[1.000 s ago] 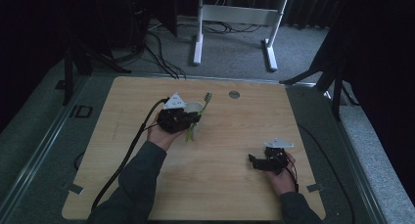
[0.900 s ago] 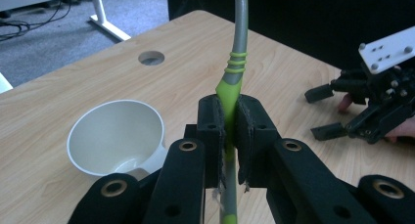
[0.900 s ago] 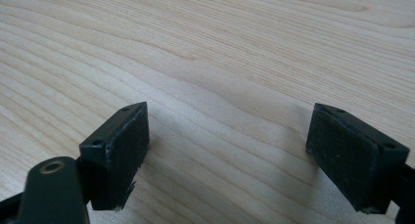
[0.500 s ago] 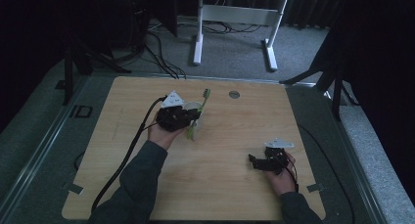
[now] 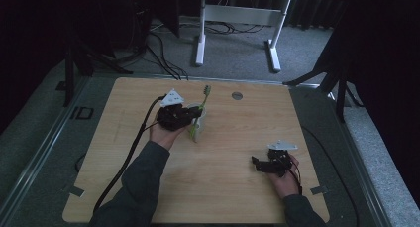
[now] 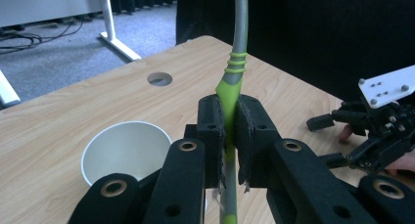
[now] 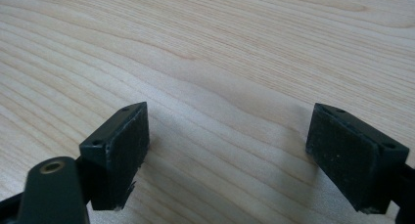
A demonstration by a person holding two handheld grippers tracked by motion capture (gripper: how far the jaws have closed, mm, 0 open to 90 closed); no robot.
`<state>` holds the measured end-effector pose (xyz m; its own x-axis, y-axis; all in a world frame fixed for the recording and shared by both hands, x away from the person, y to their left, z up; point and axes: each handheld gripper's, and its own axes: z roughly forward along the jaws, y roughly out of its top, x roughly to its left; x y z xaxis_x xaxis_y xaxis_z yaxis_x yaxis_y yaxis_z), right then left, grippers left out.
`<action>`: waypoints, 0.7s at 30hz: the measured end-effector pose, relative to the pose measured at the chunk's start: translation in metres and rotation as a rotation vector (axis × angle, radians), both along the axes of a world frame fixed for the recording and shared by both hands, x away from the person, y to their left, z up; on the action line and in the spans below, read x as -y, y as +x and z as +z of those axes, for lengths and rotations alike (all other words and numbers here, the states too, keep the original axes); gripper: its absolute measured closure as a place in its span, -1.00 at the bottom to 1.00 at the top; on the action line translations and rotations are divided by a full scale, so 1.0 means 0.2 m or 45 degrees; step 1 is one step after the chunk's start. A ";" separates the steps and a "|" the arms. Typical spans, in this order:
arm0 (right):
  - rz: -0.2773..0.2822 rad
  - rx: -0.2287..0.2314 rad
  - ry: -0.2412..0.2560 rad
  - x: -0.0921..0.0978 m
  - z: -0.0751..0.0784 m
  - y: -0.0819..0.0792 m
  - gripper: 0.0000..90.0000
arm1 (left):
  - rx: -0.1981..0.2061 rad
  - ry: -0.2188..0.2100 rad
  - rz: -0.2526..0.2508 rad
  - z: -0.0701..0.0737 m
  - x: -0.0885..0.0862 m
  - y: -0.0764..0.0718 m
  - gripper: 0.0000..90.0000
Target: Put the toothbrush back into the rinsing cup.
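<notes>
- The left gripper has its jaws clamped on the toothbrush partway along the handle, holding it upright just above the white paper cup; judging by that pose, the grip keeps the brush steady for lowering into the cup.
- The toothbrush has a lime-green handle, a grey neck ringed with green bands and a green head, and sits beside the cup's rim at the table's far middle.
- The right gripper rests low near the table's right edge, jaws spread wide and empty, apparently waiting clear.
</notes>
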<state>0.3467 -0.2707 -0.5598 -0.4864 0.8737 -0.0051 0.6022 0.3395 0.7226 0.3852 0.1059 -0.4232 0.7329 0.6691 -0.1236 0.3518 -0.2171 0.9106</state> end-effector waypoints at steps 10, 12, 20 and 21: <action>0.000 0.000 0.000 0.00 0.00 0.00 -0.65 | 0.059 -0.045 0.019 0.01 0.00 -0.01 0.81; 0.001 0.001 0.000 0.00 0.00 0.00 -0.65 | 0.070 -0.058 0.024 0.01 0.00 -0.01 0.81; 0.000 0.000 0.000 0.00 0.00 0.00 -0.65 | 0.097 -0.089 0.034 0.01 0.00 0.01 0.81; 0.000 0.000 0.000 0.00 0.00 0.00 -0.65 | 0.097 -0.089 0.034 0.01 0.00 0.01 0.81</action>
<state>0.3467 -0.2707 -0.5598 -0.4866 0.8736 -0.0053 0.6020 0.3397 0.7227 0.3863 0.1064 -0.4211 0.7238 0.6803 -0.1152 0.2855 -0.1433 0.9476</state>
